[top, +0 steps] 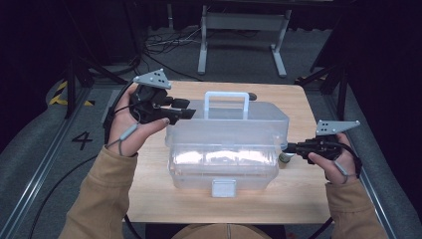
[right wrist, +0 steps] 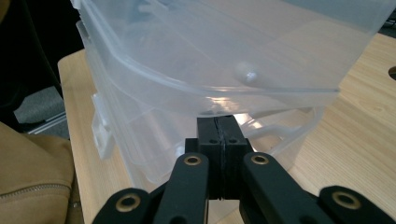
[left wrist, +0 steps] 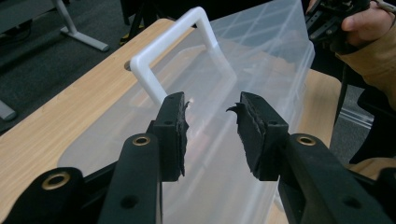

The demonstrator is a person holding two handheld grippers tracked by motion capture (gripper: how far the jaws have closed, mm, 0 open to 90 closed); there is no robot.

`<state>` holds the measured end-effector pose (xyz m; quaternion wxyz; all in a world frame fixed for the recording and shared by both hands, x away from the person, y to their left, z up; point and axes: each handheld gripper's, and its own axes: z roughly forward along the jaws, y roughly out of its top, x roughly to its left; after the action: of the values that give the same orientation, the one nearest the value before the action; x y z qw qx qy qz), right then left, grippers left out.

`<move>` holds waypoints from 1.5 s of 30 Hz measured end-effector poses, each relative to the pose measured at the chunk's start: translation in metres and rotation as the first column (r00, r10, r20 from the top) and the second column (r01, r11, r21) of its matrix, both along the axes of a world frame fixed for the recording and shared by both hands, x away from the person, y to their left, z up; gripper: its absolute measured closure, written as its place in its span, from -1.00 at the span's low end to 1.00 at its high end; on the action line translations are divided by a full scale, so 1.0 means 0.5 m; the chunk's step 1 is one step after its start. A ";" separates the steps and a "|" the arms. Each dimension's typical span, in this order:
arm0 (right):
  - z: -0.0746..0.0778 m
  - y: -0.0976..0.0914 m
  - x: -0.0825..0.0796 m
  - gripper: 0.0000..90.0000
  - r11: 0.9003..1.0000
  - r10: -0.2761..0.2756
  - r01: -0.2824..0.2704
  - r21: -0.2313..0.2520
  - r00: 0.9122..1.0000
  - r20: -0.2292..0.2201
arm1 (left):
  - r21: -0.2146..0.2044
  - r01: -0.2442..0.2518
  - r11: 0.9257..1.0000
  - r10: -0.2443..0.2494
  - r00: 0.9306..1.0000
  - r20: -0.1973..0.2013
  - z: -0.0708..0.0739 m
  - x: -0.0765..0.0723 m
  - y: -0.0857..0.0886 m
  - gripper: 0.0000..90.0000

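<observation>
A clear plastic box [top: 224,164] with a white front latch [top: 223,187] stands mid-table. Its clear lid [top: 229,124], with a white handle [top: 227,97] upright on top, sits raised above the base. My left gripper [top: 186,112] hovers at the lid's left end. In the left gripper view its jaws [left wrist: 212,109] stand open over the lid [left wrist: 261,51] and the handle [left wrist: 159,51], with nothing between them. My right gripper [top: 288,148] is at the box's right side. In the right gripper view it [right wrist: 223,122] is shut, its tips just under the lid's rim [right wrist: 233,93].
The wooden table [top: 278,199] has bare strips around the box and a small hole [top: 253,96] behind the handle. A white desk frame [top: 244,30] and cables [top: 164,45] lie on the floor beyond. The person's tan sleeves [top: 99,199] come in from the bottom.
</observation>
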<state>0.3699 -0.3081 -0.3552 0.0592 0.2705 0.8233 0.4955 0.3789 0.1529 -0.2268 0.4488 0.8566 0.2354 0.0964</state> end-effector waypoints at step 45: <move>0.019 0.027 0.006 1.00 0.974 -0.214 0.204 0.097 0.972 0.099 | -0.019 -0.013 1.000 0.010 0.991 -0.130 -0.192 -0.033 0.050 0.44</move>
<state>0.3728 -0.2948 -0.3459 0.1441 0.3305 0.7635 0.5357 0.3626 0.1781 -0.3230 0.4405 0.8552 0.2701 0.0406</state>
